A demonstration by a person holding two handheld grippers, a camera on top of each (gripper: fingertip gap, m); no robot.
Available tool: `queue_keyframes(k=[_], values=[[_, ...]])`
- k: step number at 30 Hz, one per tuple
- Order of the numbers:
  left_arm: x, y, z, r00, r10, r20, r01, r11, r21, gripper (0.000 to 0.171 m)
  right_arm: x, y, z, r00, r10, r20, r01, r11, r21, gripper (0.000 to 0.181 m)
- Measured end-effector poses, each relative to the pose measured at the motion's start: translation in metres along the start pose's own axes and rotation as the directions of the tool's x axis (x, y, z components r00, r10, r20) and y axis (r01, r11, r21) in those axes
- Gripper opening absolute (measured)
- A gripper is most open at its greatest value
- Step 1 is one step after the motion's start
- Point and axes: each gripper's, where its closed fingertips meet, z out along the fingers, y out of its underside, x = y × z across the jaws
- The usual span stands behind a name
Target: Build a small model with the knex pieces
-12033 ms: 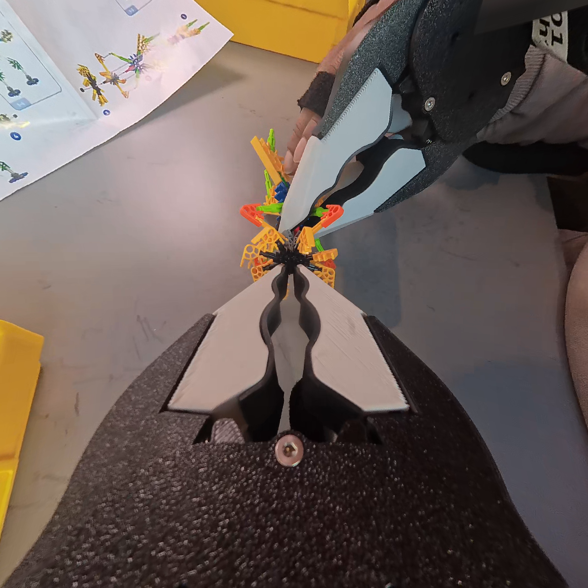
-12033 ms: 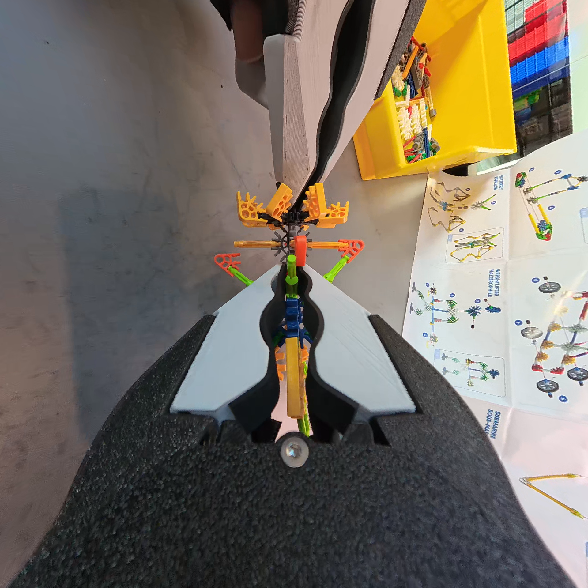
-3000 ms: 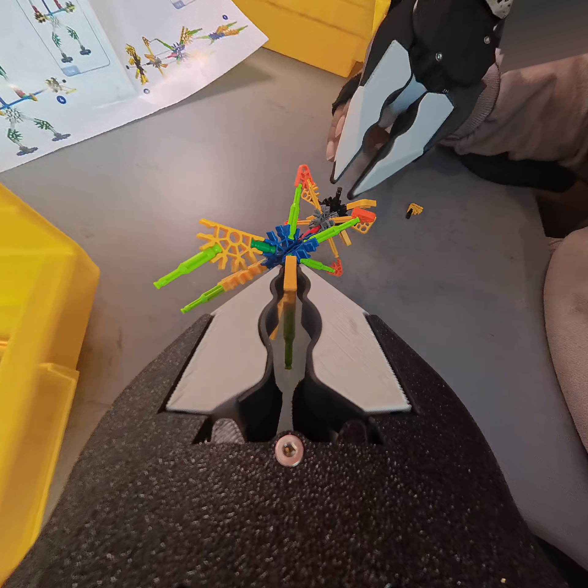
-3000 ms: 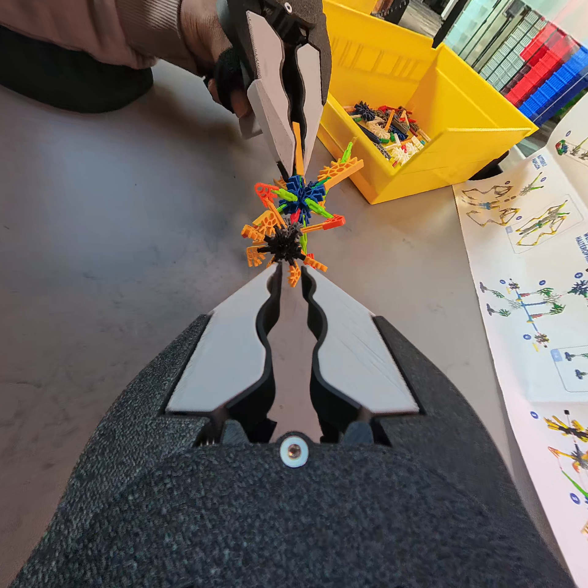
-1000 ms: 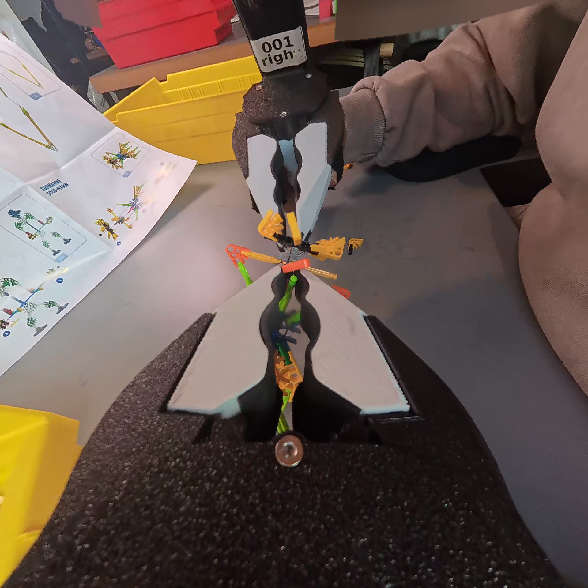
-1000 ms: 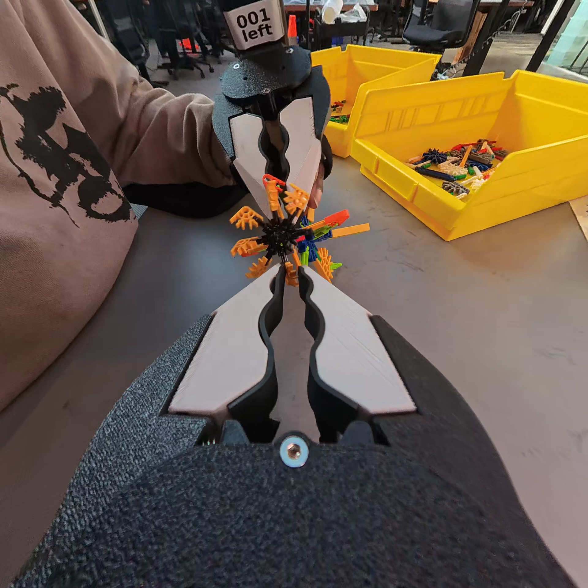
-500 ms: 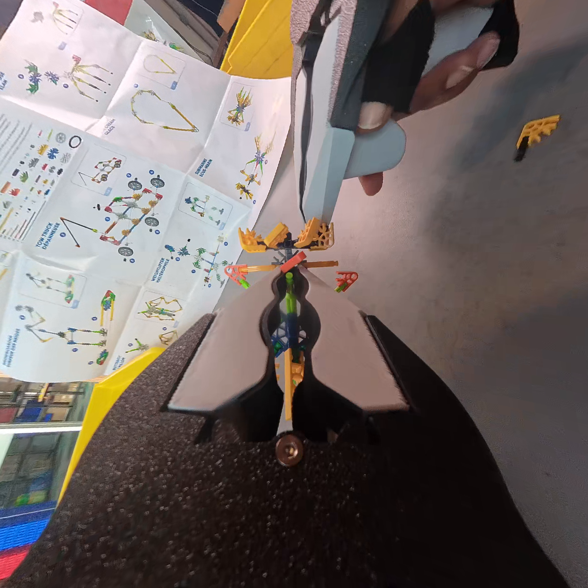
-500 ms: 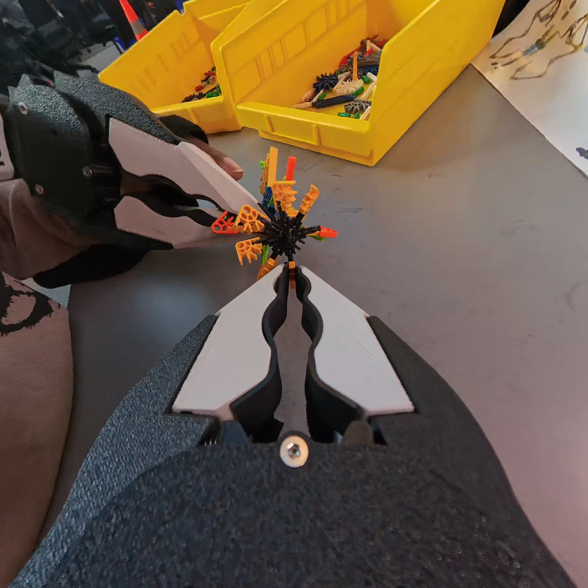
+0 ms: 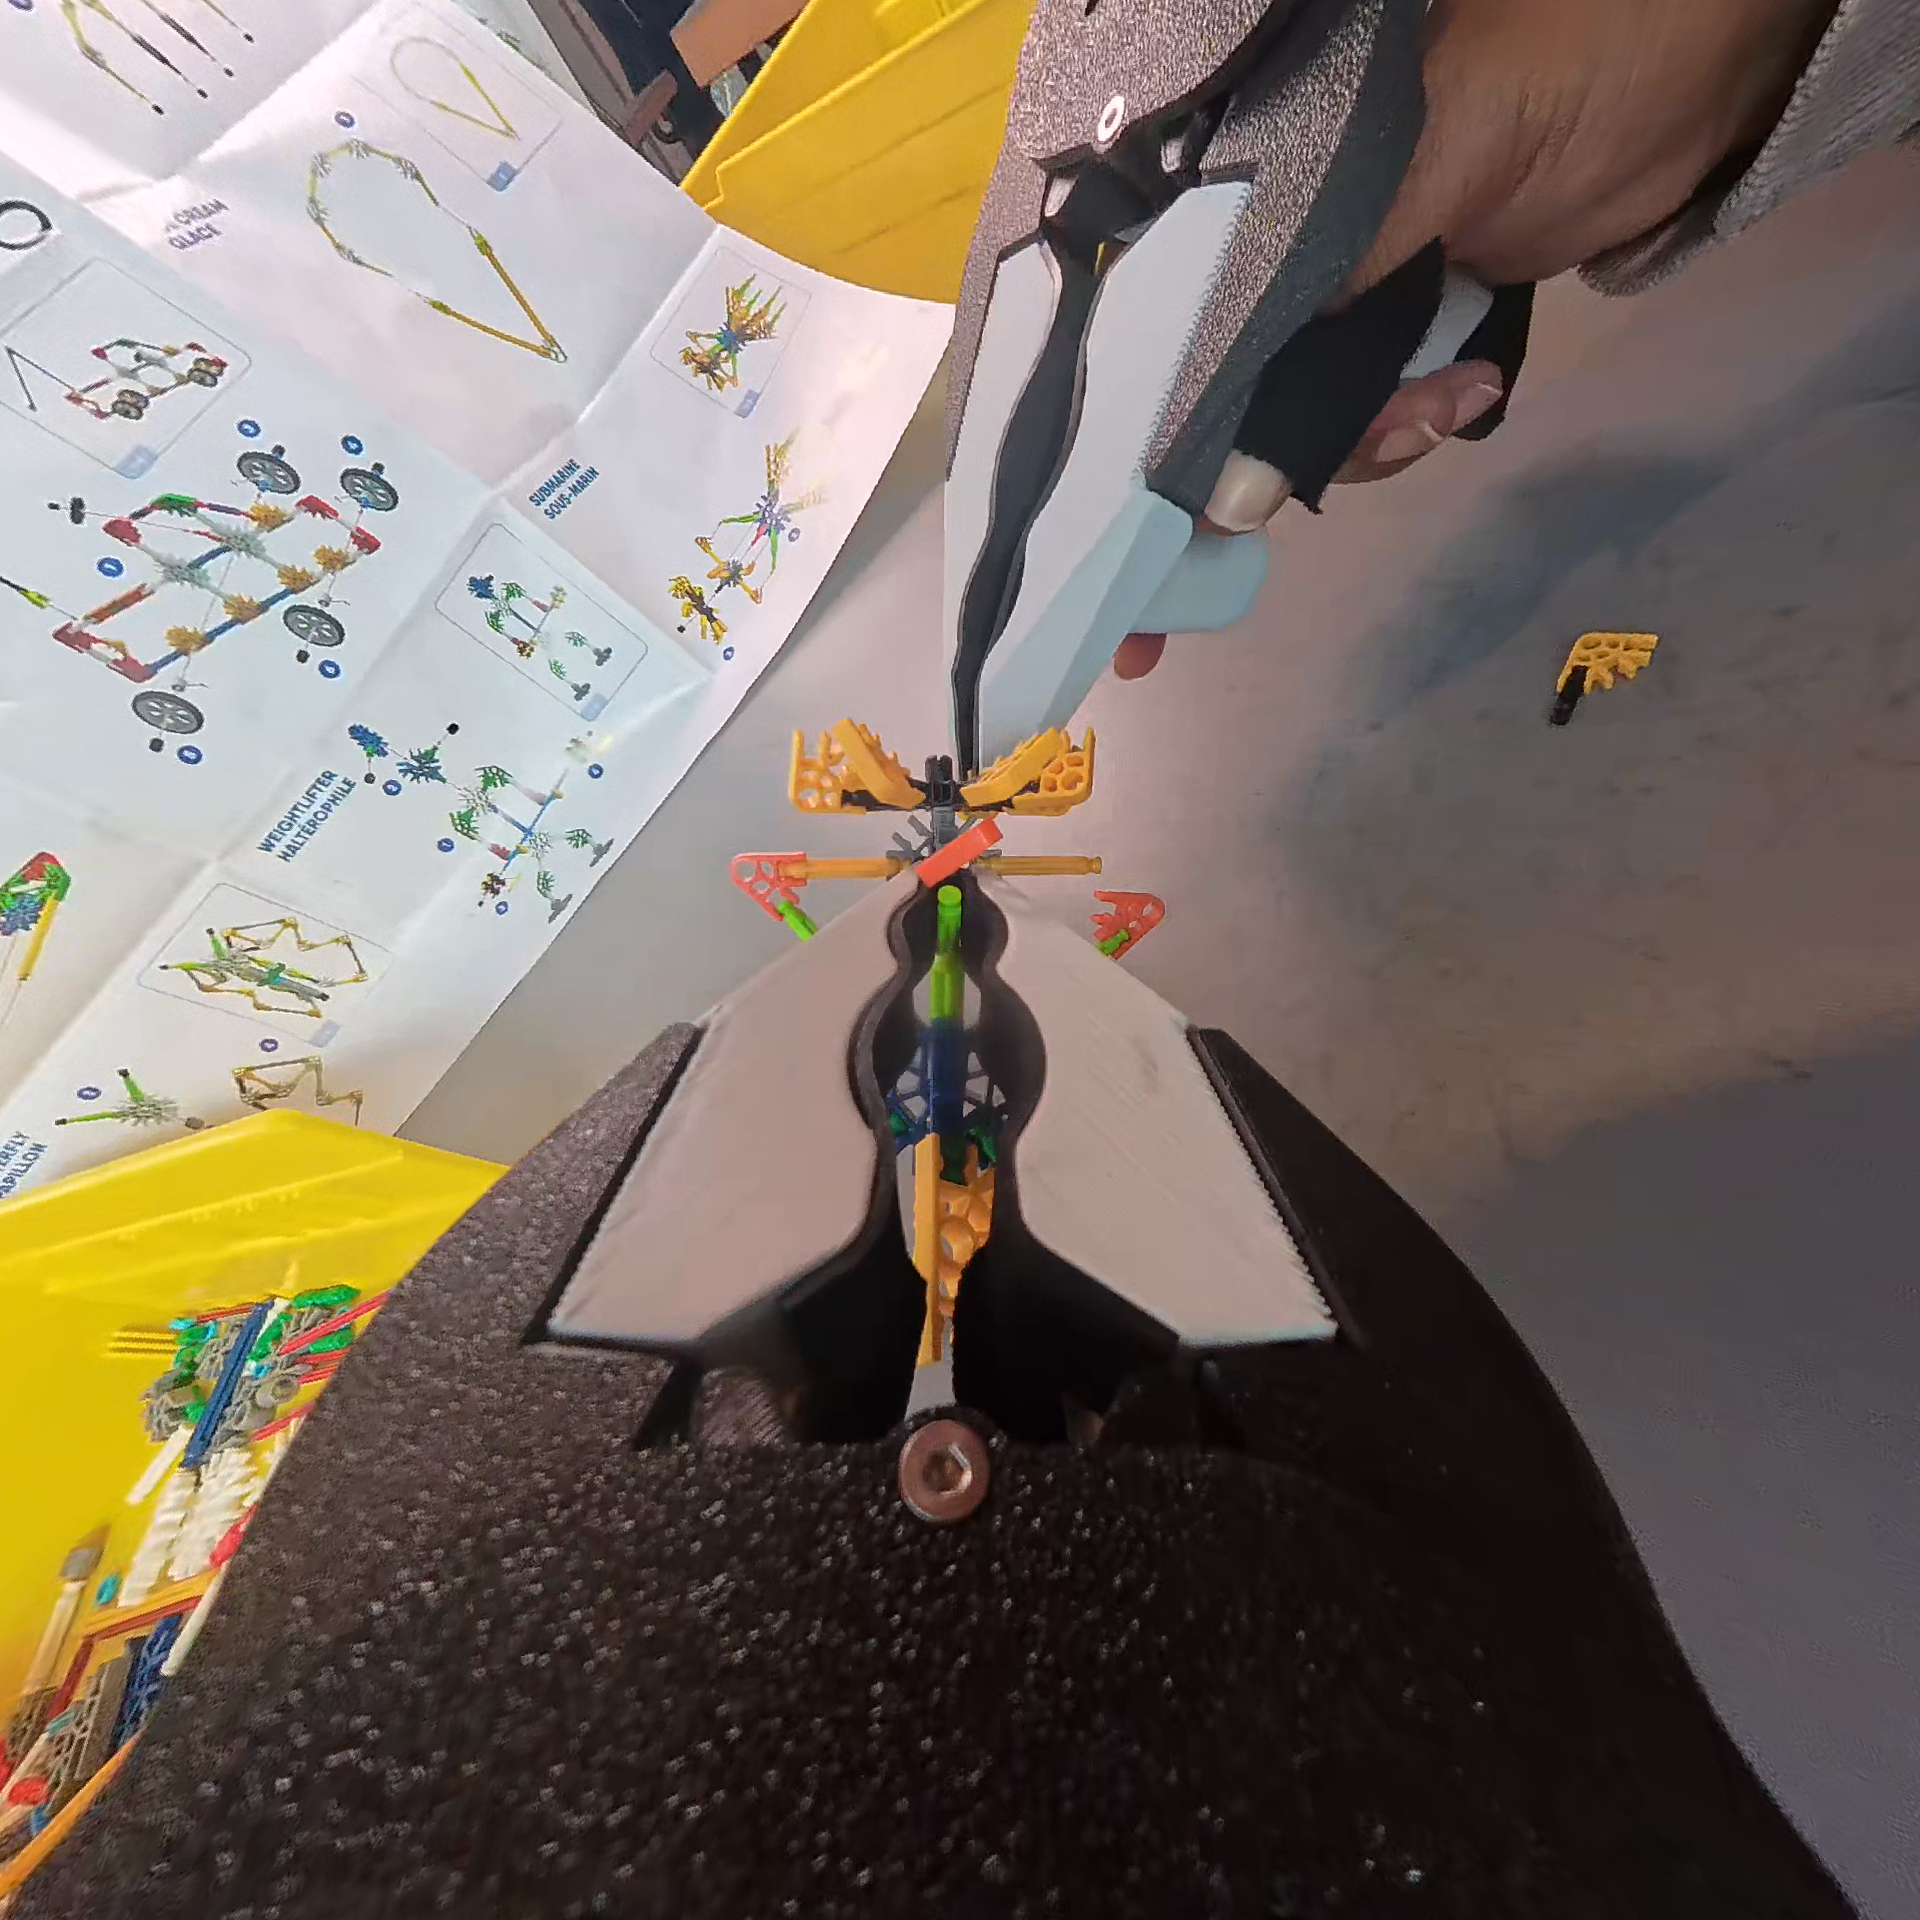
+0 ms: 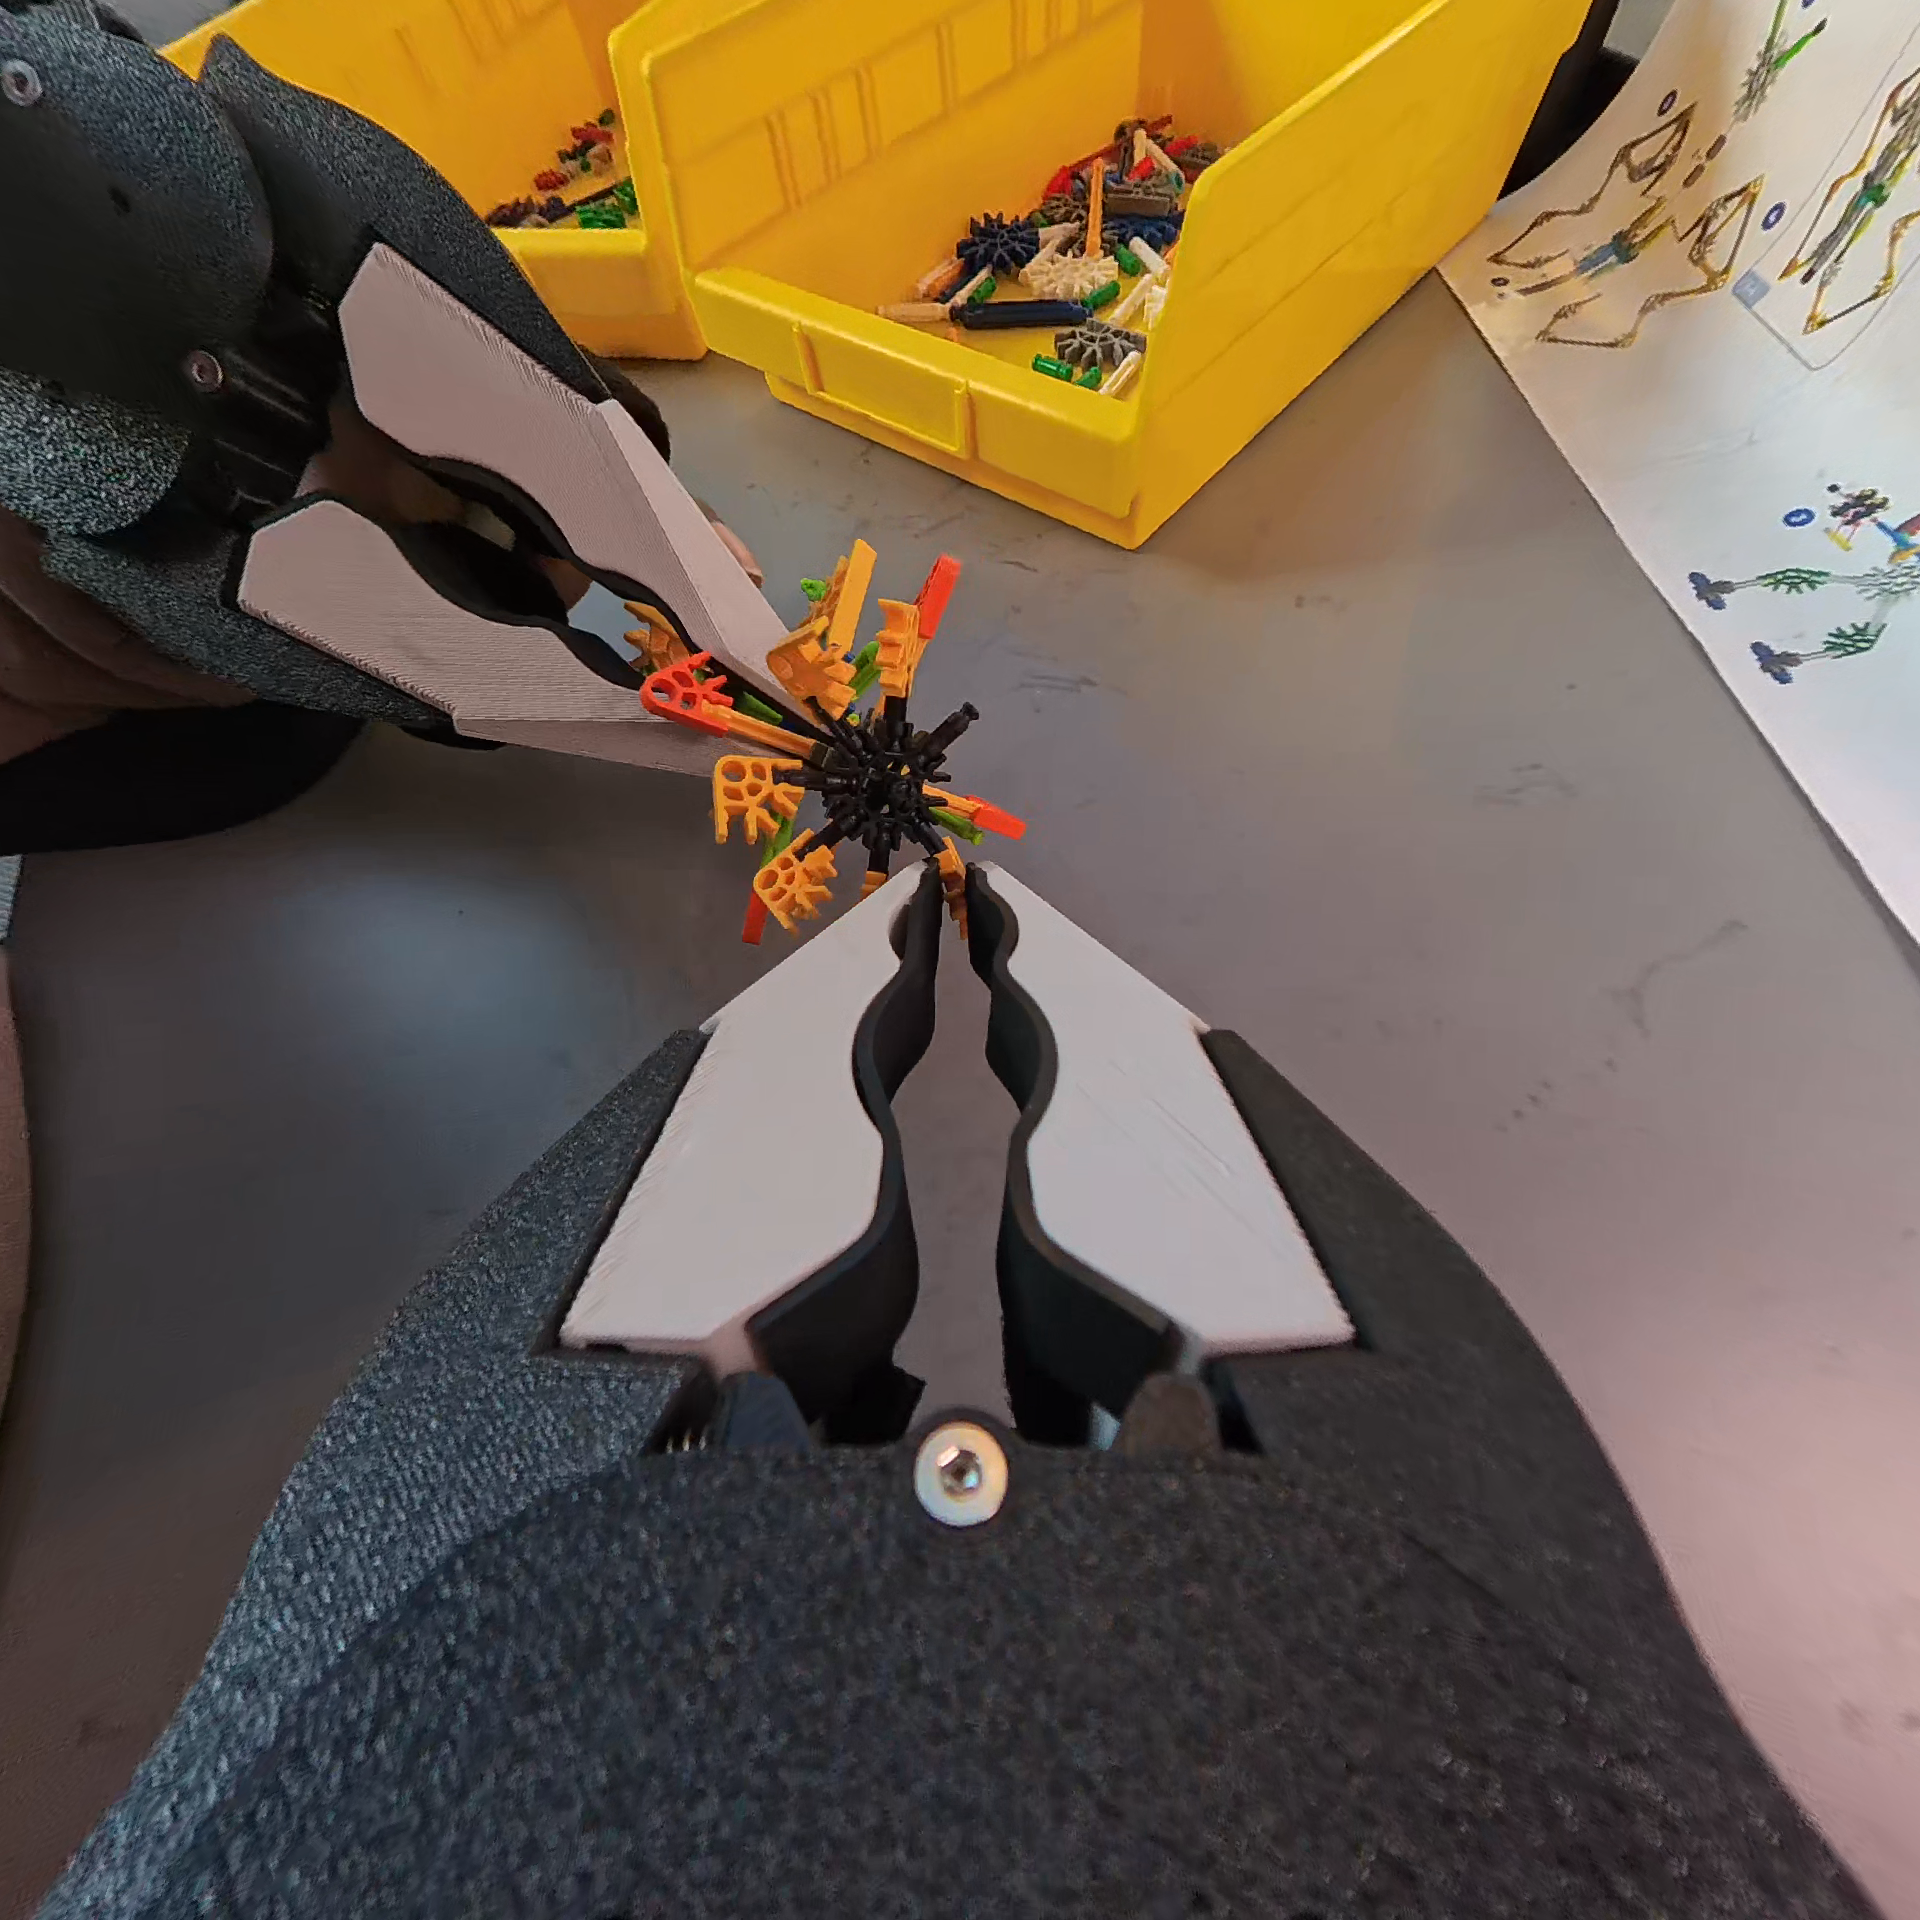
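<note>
A small construction-toy model (image 9: 842, 774) of yellow, orange, green and blue rods and connectors around a black hub (image 10: 878, 774) is held above the grey table (image 9: 1507, 987). My left gripper (image 9: 940, 899) is shut on the model's green rod and blue and yellow connectors, which lie between its fingers. It reaches in from the left in the right wrist view (image 10: 774, 727). My right gripper (image 10: 945, 878) is shut on a small orange piece at the black hub. It comes down from above in the left wrist view (image 9: 966, 753), with a person's hand behind it.
A loose yellow connector (image 9: 1605, 665) lies on the table at the right. An unfolded instruction sheet (image 9: 312, 520) lies on the left. Yellow bins (image 10: 1039, 416) with several loose toy parts stand beyond the model, and another bin (image 9: 156, 1247) sits close to the left gripper. Only a small space, under 4 cm, lies between the two pairs of fingers.
Both grippers keep their hold on the model. Over the last second they have swung round with it, so the sheet and bins sit differently in both views.
</note>
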Motion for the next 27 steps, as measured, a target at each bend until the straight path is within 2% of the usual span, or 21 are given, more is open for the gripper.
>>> queue_keyframes(k=[5,8,10,12,15,18,21,23,26,27], values=[[-0.004,-0.004,-0.003,1.000,0.006,0.020,-0.006,1.000,0.022,0.003,0.000,-0.007,-0.002,0.999,0.047,0.022,-0.048,0.998,0.035,0.003],[-0.006,-0.005,-0.006,0.999,-0.012,0.031,0.011,0.998,0.058,0.003,-0.011,-0.007,-0.002,0.995,0.000,0.104,-0.007,0.998,0.066,0.002],[-0.009,-0.008,-0.009,0.999,-0.027,0.036,0.024,0.995,0.093,0.003,-0.018,-0.008,-0.004,0.984,0.019,0.176,-0.035,0.996,0.086,0.002],[-0.011,-0.016,-0.014,0.999,-0.041,0.033,0.037,0.990,0.135,0.003,-0.017,-0.003,-0.003,0.981,0.033,0.191,-0.048,0.996,0.075,0.008],[-0.010,-0.019,-0.016,0.999,-0.018,0.045,0.011,0.988,0.156,0.003,-0.027,-0.014,-0.008,0.966,0.035,0.256,-0.073,0.987,0.142,0.011],[-0.007,-0.019,-0.016,1.000,-0.014,0.025,0.009,0.986,0.164,0.003,-0.025,-0.019,-0.011,0.970,0.026,0.243,-0.070,0.982,0.173,0.011],[-0.004,-0.020,-0.016,1.000,-0.020,0.007,0.018,0.985,0.170,0.003,-0.026,-0.020,-0.012,0.972,0.002,0.235,-0.045,0.983,0.175,0.001],[-0.004,-0.019,-0.015,0.998,-0.061,-0.025,0.064,0.986,0.155,0.002,-0.021,-0.019,-0.012,0.983,-0.028,0.180,-0.001,0.987,0.163,0.001],[-0.006,-0.017,-0.014,0.996,-0.084,-0.034,0.087,0.988,0.125,0.002,-0.015,-0.018,-0.012,0.988,-0.001,0.156,-0.021,0.990,0.140,0.001],[-0.008,-0.017,-0.016,0.997,-0.078,-0.019,0.079,0.989,0.126,0.002,0.001,-0.014,-0.010,0.996,0.038,0.074,-0.046,0.992,0.114,0.000]])
